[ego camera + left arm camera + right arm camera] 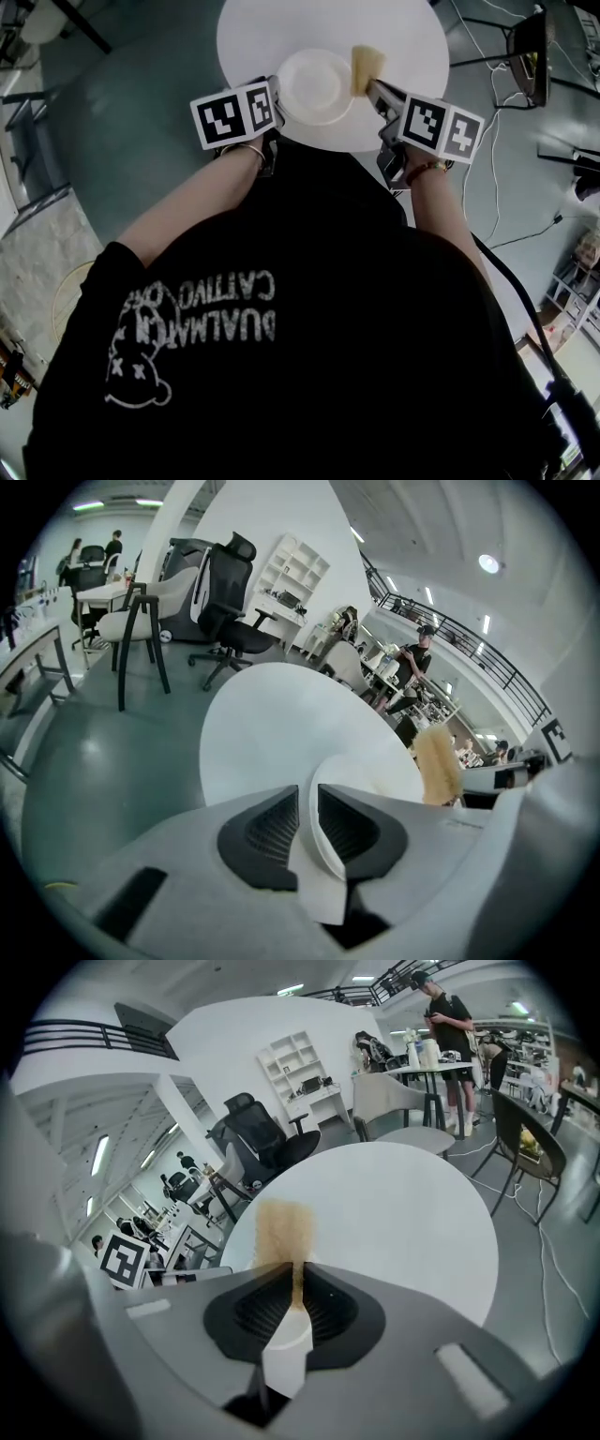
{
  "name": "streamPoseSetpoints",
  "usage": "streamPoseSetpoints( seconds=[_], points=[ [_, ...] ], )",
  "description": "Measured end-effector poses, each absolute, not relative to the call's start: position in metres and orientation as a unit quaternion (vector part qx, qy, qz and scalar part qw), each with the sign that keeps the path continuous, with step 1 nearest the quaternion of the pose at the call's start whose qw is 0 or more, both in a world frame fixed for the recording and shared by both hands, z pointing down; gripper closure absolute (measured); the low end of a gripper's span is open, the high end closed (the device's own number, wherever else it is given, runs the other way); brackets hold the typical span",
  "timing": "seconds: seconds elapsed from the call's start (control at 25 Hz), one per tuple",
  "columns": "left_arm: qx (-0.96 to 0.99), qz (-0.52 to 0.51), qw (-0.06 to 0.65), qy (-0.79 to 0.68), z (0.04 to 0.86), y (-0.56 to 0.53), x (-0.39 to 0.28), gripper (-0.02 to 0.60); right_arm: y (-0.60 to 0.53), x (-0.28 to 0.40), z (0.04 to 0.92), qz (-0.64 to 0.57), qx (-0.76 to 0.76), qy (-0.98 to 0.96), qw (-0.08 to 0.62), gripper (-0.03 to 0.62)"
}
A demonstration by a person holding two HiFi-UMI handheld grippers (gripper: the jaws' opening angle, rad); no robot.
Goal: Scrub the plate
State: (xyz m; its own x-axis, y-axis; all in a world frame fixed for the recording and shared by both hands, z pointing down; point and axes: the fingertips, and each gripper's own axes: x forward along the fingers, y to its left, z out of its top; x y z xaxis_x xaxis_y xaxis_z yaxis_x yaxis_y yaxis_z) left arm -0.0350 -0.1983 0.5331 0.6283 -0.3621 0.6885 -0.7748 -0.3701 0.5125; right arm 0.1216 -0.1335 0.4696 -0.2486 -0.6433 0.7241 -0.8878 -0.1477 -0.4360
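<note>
Sitting at the near edge of the round white desk (412, 37), the white plate (314, 86) is where both tools meet. At the plate's left rim is the left hand-held gripper (277, 96). In the left gripper view that rim runs up between its two dark ribbed pads. The jaws stand spread. The pads seem to sit slightly off the rim rather than squeezing it, though white plate against white desk makes the gap hard to read.

At the plate's right rim is the right hand-held gripper (377, 89), pressed together on a tan scrubber (367, 66) that stands over the plate's right edge. In the right gripper view the scrubber's thin lower edge is pinched between the pads, and its fuzzy body rises beyond them.

To the right of the plate, off the desk, a black chair (530, 47) stands on the grey-green floor (141, 112). Far beyond the plate in the left gripper view are a black office chair (234, 611) and white shelves (292, 578).
</note>
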Motion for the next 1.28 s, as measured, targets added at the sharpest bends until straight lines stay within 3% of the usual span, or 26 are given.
streamPoseSetpoints(
  seconds=[0.16, 0.32, 0.76, 0.92, 1.28],
  points=[
    [0.793, 0.187, 0.425, -0.393, 0.521, -0.22, -0.044, 0.581, -0.137, 0.124, 0.457, 0.473, 0.593, -0.649, 0.069, 0.549],
    [0.789, 0.14, 0.431, -0.415, 0.511, -0.227, -0.054, 0.581, -0.138, 0.126, 0.448, 0.471, 0.573, -0.671, 0.023, 0.549],
    [0.786, -0.02, 0.41, -0.462, 0.428, -0.196, -0.01, 0.581, -0.154, 0.169, 0.393, 0.388, 0.454, -0.798, 0.076, 0.549],
    [0.799, -0.042, 0.384, -0.46, 0.393, -0.165, 0.0, 0.581, -0.143, 0.164, 0.371, 0.353, 0.432, -0.822, 0.112, 0.549],
    [0.84, -0.071, 0.301, -0.446, 0.309, -0.123, 0.021, 0.581, -0.132, 0.142, 0.3, 0.261, 0.395, -0.875, 0.102, 0.548]
  ],
)
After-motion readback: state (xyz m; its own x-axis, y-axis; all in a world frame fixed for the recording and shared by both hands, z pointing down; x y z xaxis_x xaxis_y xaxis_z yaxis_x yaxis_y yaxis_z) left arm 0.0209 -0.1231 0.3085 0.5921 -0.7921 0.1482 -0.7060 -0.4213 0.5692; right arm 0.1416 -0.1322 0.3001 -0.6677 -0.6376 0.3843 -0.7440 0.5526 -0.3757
